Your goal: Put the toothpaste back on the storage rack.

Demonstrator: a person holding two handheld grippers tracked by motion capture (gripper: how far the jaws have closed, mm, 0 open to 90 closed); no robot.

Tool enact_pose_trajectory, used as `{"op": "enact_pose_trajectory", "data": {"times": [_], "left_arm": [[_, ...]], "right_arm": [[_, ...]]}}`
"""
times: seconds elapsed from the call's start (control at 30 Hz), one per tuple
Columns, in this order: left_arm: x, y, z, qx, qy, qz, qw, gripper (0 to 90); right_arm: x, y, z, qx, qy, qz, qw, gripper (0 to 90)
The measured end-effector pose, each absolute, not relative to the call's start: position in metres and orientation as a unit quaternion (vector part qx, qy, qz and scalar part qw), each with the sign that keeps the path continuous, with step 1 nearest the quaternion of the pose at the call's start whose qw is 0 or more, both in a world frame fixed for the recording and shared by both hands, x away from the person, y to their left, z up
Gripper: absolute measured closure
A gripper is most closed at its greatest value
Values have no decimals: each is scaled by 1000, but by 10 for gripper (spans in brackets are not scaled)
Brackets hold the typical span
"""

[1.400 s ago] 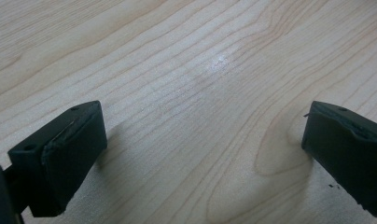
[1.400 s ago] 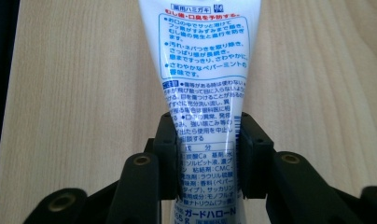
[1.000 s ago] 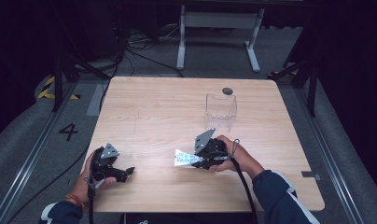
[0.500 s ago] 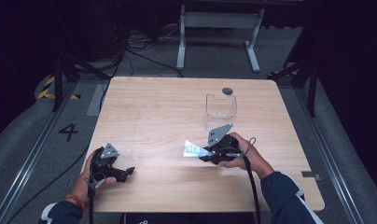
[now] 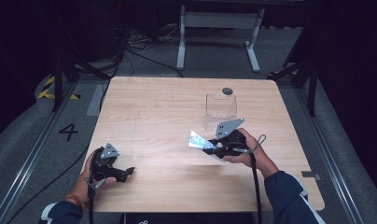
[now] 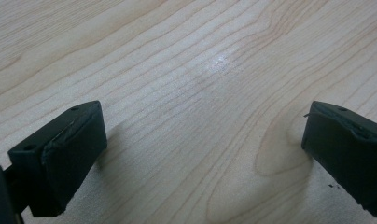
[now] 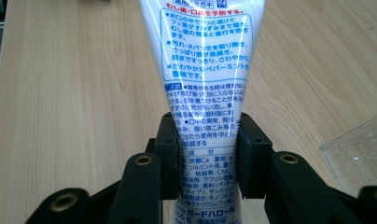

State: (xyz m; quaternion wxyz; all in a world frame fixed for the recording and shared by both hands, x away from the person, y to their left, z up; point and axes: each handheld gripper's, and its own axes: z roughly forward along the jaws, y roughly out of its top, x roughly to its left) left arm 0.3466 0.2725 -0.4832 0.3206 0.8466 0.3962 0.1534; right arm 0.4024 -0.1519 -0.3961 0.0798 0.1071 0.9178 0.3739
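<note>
A white tube of toothpaste [image 7: 205,60] with blue print runs away from the camera in the right gripper view, and both jaws press on its sides. From above, the tube [image 5: 196,139] sticks out to the left of my right gripper [image 5: 209,145], held over the table's right half. Just beyond that hand stands a clear plastic box [image 5: 220,111]. My left gripper [image 5: 127,173] rests near the front left edge. Its fingers [image 6: 60,158] stand wide apart with bare wood between them.
A corner of the clear box [image 7: 361,154] shows at the right of the right gripper view. A small dark round spot [image 5: 227,90] lies on the wooden table [image 5: 154,112] behind the box. A metal stand [image 5: 217,28] and cables sit on the floor beyond.
My right gripper has moved to the right and slightly up with the tube, ending closer to the clear box. The left gripper has stayed where it was.
</note>
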Motion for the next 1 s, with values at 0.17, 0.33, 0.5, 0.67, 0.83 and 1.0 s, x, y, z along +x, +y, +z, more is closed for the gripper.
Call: {"op": "enact_pose_trajectory", "data": {"times": [0.17, 0.33, 0.5, 0.67, 0.83, 1.0], "left_arm": [[347, 272, -483, 846, 397, 153, 321, 4], [347, 272, -483, 846, 397, 153, 321, 4], [347, 272, -483, 846, 397, 153, 321, 4], [347, 272, -483, 846, 397, 153, 321, 4], [347, 272, -483, 846, 397, 153, 321, 4], [347, 272, -483, 846, 397, 153, 321, 4]], "right_arm": [[404, -154, -392, 110, 913, 382, 85, 671], [405, -157, -387, 114, 908, 391, 93, 671], [407, -162, -382, 122, 903, 400, 102, 670], [409, -164, -378, 127, 899, 405, 109, 670], [411, -166, -374, 131, 895, 411, 113, 670], [412, -167, -372, 133, 894, 413, 117, 669]]}}
